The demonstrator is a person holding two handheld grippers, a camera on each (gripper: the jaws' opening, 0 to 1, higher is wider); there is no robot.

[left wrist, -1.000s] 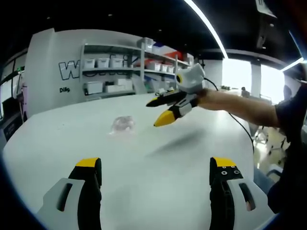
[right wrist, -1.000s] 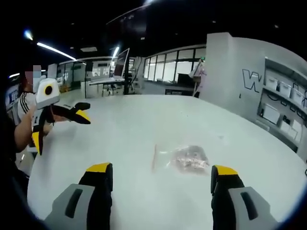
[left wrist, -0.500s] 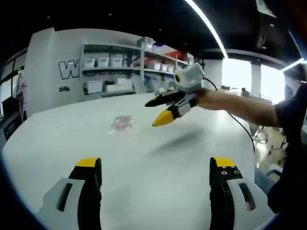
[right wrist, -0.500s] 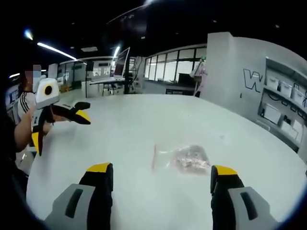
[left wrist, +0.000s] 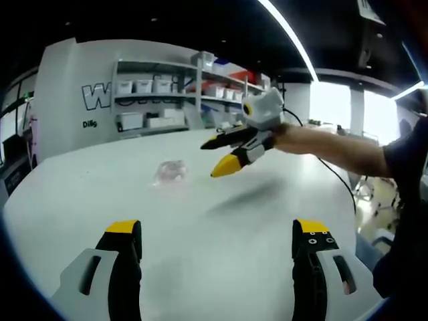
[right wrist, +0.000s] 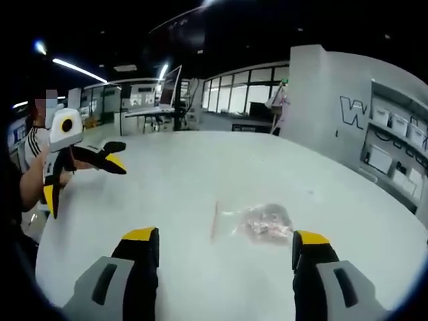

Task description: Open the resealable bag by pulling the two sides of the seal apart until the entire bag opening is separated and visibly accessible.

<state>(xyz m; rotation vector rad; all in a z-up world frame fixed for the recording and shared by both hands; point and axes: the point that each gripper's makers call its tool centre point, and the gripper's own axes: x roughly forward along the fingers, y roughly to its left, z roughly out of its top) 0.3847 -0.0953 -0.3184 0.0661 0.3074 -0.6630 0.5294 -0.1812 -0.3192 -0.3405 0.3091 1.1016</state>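
Both grippers (left wrist: 217, 251) (right wrist: 226, 257) hang spread and empty — poised for the sealed resealable bag (right wrist: 257, 222) lying flat on the white table (right wrist: 174, 180).

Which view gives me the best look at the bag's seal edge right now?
The right gripper view. The bag lies flat on the table just ahead of the open right gripper, its seal strip showing as a line along its left edge. In the left gripper view the bag is a far, blurry clear patch; no seal can be made out.

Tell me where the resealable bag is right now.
The resealable bag lies flat on the white table, ahead of the open right gripper and toward its right jaw. In the left gripper view it sits mid-table, before the shelves.
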